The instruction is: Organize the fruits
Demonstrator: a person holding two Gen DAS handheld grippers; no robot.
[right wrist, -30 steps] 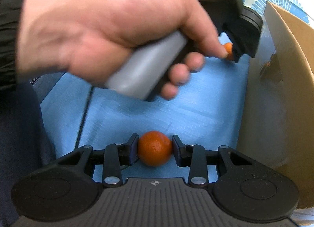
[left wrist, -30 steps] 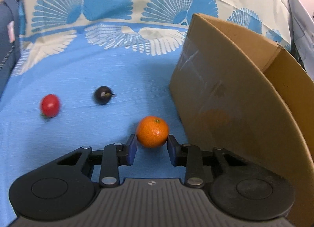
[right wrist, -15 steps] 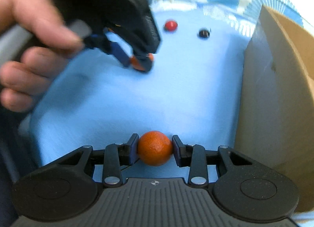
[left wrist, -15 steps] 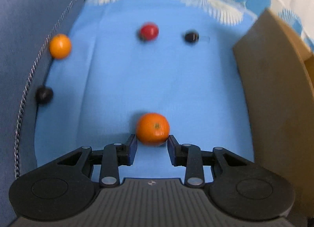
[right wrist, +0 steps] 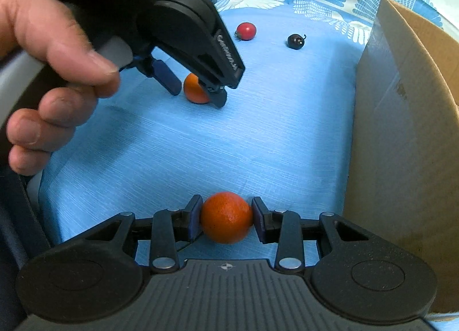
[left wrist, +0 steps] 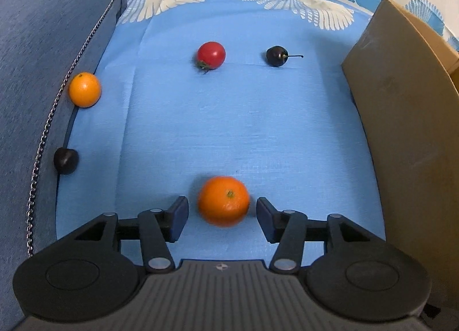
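Note:
In the left wrist view my left gripper (left wrist: pixel 222 216) is open, with a tangerine (left wrist: pixel 223 200) lying on the blue cloth between its spread fingers, touching neither. The right wrist view shows the same left gripper (right wrist: pixel 198 91) over that tangerine (right wrist: pixel 194 88). My right gripper (right wrist: pixel 226 223) is shut on a second, darker orange fruit (right wrist: pixel 226 221), held low over the cloth. A red tomato (left wrist: pixel 210 54), a dark cherry with stem (left wrist: pixel 276 56), a small orange (left wrist: pixel 85 89) and another dark fruit (left wrist: pixel 66 160) lie on the cloth.
A cardboard box (left wrist: pixel 407 136) stands along the right side; it also fills the right of the right wrist view (right wrist: pixel 407 144). A blue sofa cushion (left wrist: pixel 37 58) with a thin chain (left wrist: pixel 43 142) borders the cloth (left wrist: pixel 229 130) on the left.
My left gripper has opened and let go of the tangerine, which now rests on the cloth. The right gripper still holds its fruit in about the same place.

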